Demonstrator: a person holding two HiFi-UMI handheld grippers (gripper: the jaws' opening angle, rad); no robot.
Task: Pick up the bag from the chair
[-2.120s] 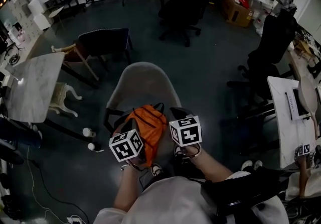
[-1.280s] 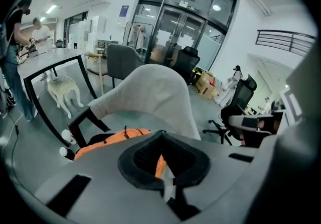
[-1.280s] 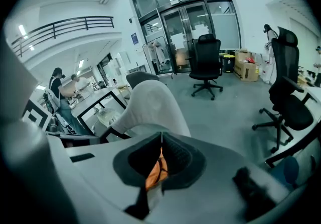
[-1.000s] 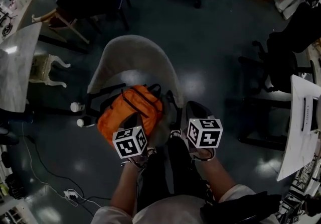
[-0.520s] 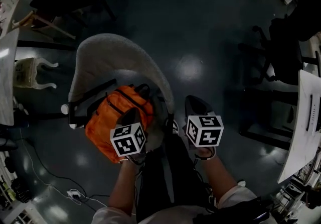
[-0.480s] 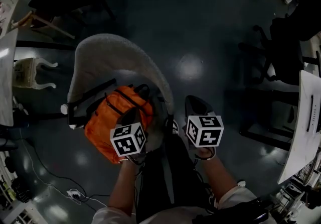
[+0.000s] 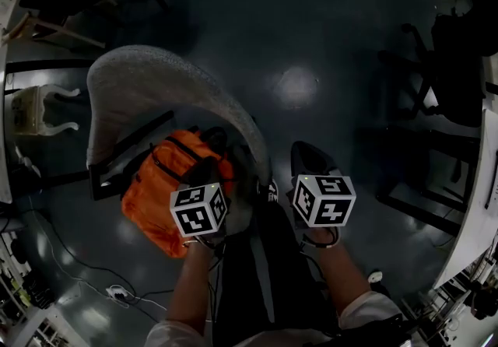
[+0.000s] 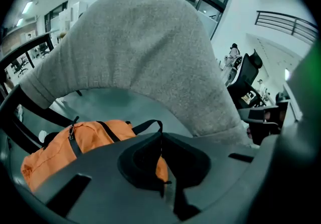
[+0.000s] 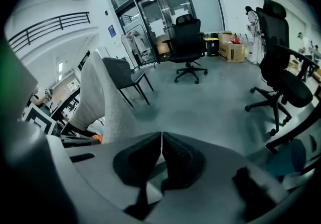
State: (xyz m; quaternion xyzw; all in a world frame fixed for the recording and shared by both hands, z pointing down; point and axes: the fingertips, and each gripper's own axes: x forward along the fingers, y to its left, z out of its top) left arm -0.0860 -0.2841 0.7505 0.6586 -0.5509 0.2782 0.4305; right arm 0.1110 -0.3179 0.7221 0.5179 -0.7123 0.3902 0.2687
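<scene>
So the orange bag point(image 7: 159, 194) is on the seat of the grey chair point(image 7: 148, 85), over toward its black armrest point(image 7: 128, 155). I can't tell whether it's actually off the seat yet.

The left claw point(image 8: 161, 135) is clenched. The bag's black top loop point(image 8: 145, 125) runs right up into the spot where its jaws meet, so I'd say it has that loop pinched. The right claw point(image 9: 161, 140) is closed too, but on nothing, with only bare floor point(image 9: 210, 102) beyond it.

My guess on handling:
- **Feel:** It's soft fabric that looks slouchy and not stuffed full, so probably light. It'll sag and swing rather than come up as one stiff lump.
- **Where to hold:** The loop is the obvious place. Webbing is thin, so it fits between closed jaws, and it shouldn't slip the way slick nylon would.
- **What to avoid:** Grabbing the body would just bunch up the cloth.
- **Risk:** The dangling straps could snag on the armrest on the way up, so I'd lift straight up.
</scene>
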